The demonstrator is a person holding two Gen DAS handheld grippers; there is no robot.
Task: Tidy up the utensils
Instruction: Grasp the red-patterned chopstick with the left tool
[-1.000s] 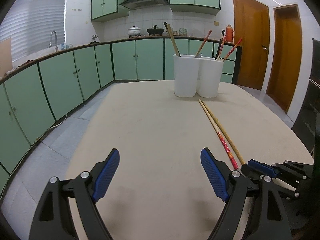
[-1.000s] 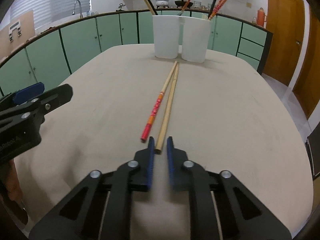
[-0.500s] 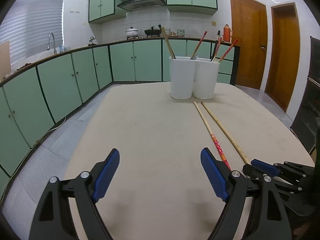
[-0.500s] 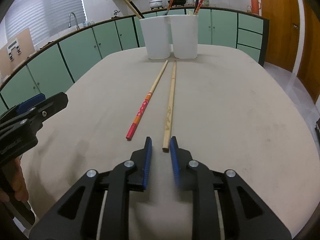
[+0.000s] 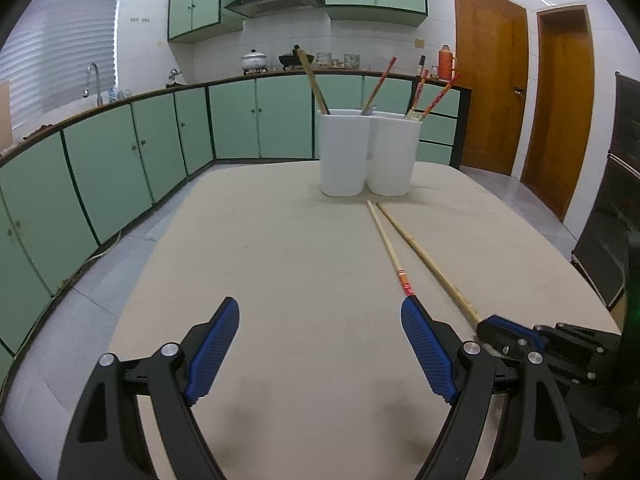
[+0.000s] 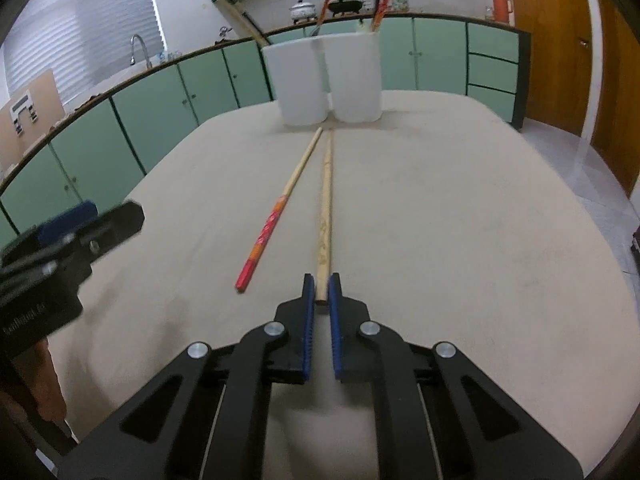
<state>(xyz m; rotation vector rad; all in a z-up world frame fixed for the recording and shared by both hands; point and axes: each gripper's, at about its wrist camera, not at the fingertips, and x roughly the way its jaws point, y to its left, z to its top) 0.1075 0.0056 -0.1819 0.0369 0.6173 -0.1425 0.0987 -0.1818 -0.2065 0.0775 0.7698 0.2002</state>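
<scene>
Right gripper (image 6: 321, 285) clamps the plain chopstick's (image 6: 326, 200) near end; left gripper (image 5: 320, 322) stands wide open, empty, over the table's (image 5: 280, 248) near edge.

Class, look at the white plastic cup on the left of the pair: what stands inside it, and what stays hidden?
Inside the left white plastic cup, a plain wooden chopstick leans out leftwards. Its lower end and the cup's bottom are hidden by the opaque wall.
</scene>
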